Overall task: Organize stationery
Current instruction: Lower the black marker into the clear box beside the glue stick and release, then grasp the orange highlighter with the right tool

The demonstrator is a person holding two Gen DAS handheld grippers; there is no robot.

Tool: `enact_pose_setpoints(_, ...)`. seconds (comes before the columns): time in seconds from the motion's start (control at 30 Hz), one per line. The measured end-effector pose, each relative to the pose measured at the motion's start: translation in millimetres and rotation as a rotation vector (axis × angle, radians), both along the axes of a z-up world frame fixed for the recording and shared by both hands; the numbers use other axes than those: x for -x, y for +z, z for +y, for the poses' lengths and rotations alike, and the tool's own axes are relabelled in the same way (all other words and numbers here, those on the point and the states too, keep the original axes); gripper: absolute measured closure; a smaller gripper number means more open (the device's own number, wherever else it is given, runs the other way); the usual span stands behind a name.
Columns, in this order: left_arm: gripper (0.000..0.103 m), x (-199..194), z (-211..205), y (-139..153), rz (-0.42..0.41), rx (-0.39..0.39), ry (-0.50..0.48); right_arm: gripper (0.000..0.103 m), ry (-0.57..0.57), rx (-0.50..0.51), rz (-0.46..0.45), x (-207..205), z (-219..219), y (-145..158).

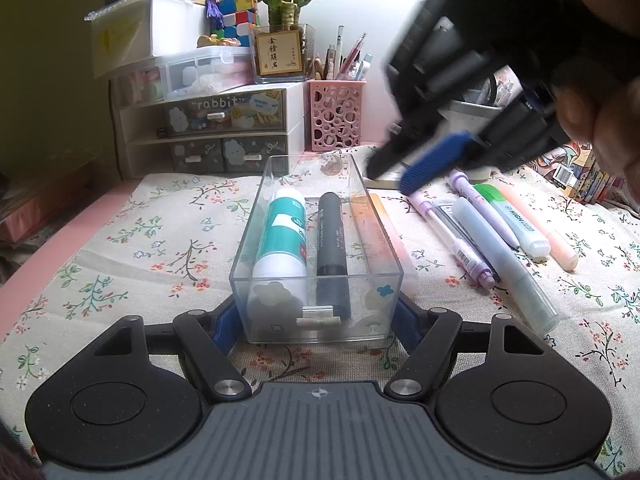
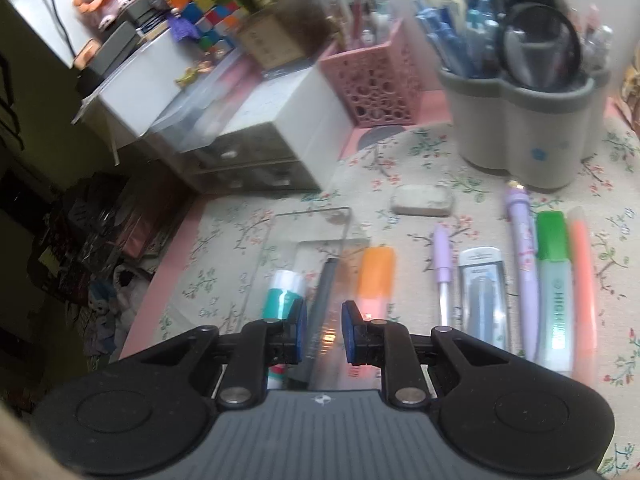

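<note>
Stationery is split between two places: a teal-and-white glue stick (image 1: 282, 236) and a dark grey marker (image 1: 331, 240) already lie in the clear tray (image 1: 256, 208), while the rest waits on the floral counter (image 1: 132, 248) to the tray's right. An orange highlighter (image 2: 376, 276) lies just beside the tray's right wall; whether it touches the wall you cannot tell. Further right sit a lilac pen (image 2: 442, 264), a refill pack (image 2: 482, 296), a purple pen (image 2: 524, 248), a green highlighter (image 2: 554, 276) and a peach highlighter (image 2: 582, 268).

Your left gripper (image 1: 316, 320) has its jaws spread wide on either side of the tray's near end; the blue pads look close to the walls, but firm contact is not clear. Your right gripper (image 2: 324, 330) hangs above the tray with its jaws apart and nothing between them.

Watch these risks:
- The tray is light and smooth. If the left jaws squeeze unevenly, it could skid on the cloth or twist, rolling the glue stick against the marker.
- The right gripper's view is blurred, so it seems to be moving fast. Dropping quickly toward the orange highlighter could strike the tray wall.
- The items on the counter lie close together. A wide approach could nudge a neighbour and set the round pens rolling.
</note>
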State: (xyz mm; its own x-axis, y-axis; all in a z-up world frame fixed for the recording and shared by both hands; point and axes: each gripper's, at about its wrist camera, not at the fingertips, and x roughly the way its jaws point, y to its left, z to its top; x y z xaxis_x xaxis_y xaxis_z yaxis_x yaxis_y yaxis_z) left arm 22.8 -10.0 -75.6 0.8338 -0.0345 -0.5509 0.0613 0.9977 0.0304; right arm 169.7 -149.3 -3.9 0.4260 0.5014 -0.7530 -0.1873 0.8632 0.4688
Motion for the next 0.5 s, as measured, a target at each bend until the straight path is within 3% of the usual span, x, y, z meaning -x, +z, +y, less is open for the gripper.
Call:
enact_pose_setpoints(0.23, 0.030, 0.0, 0.0, 0.0, 0.000, -0.001, 0.000, 0.090, -0.064, 0.033, 0.034, 4.4, -21.4, -23.7)
enact_pose_setpoints(0.5, 0.030, -0.1, 0.4, 0.1, 0.000, -0.001, -0.001, 0.085, -0.064, 0.019, 0.017, 8.4, -23.1, -23.1)
